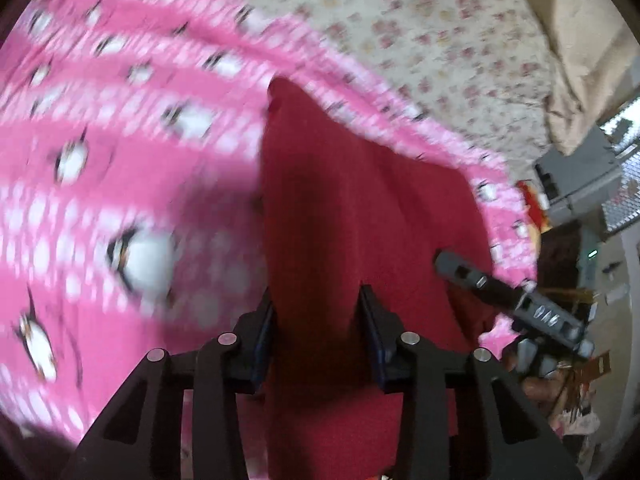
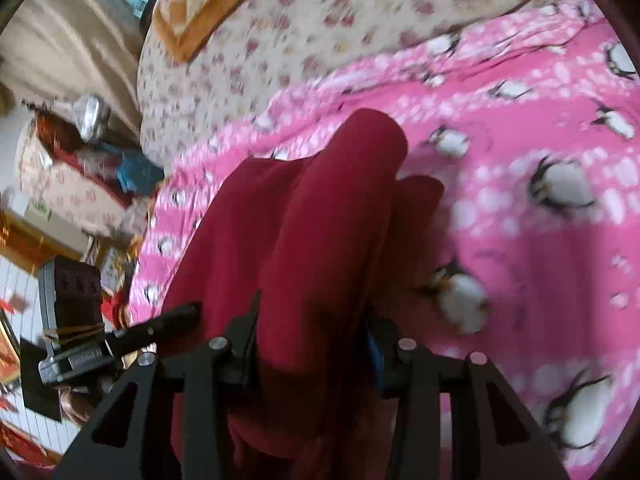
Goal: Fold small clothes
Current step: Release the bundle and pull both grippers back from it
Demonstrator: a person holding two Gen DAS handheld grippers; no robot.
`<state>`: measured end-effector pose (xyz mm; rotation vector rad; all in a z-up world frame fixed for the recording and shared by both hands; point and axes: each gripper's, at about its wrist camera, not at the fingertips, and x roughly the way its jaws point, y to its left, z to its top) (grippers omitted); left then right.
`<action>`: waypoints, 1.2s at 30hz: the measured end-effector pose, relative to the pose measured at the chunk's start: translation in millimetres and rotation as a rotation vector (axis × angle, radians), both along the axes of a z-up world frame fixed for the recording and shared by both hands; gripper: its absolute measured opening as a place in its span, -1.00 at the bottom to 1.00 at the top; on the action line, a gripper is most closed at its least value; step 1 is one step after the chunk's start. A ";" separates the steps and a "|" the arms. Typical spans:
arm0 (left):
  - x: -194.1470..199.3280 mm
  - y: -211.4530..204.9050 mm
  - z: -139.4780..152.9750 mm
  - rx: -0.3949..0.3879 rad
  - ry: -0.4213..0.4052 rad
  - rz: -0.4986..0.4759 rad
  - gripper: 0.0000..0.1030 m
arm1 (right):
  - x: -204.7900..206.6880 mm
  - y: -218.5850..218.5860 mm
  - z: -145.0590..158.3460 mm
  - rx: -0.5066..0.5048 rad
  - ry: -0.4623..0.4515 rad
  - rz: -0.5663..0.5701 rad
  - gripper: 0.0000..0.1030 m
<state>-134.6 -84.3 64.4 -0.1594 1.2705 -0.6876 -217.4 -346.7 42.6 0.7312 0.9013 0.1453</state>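
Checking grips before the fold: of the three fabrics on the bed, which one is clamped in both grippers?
The plain dark red garment; left gripper and right gripper pinch it. Pink penguin blanket and floral sheet lie beneath.

Home bedroom. Bed with floral sheet (image 2: 256, 40), pink penguin-print fleece blanket (image 1: 120, 128) spread over it, orange checkered pillow (image 2: 200, 4) at the far edge. Beige curtain (image 2: 60, 40) by a window, cluttered furniture beside the bed.

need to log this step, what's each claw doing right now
left claw: closed on the dark red garment
right claw: closed on a bunched fold of the same dark red garment
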 end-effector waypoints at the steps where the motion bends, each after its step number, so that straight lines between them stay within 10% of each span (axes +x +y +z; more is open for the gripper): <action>1: -0.9 1.8 -6.4 0.005 0.007 0.014 -0.57 | 0.4 3.8 -2.0 -0.032 0.013 -0.008 -0.02; 10: -17.7 -2.2 -2.2 0.063 -0.224 0.063 -0.13 | -40.9 15.1 34.6 -0.292 0.006 -0.081 0.13; 18: -29.7 -9.7 3.7 0.147 -0.384 0.063 -0.08 | -77.7 55.5 88.6 -0.357 -0.188 0.015 0.03; 28: -35.1 -7.9 8.4 0.168 -0.437 0.067 -0.08 | -54.7 71.7 20.3 -0.453 -0.016 0.060 -0.26; 36: -44.2 -6.9 19.9 0.206 -0.530 0.077 -0.08 | -68.7 72.1 40.6 -0.439 -0.039 0.023 -0.25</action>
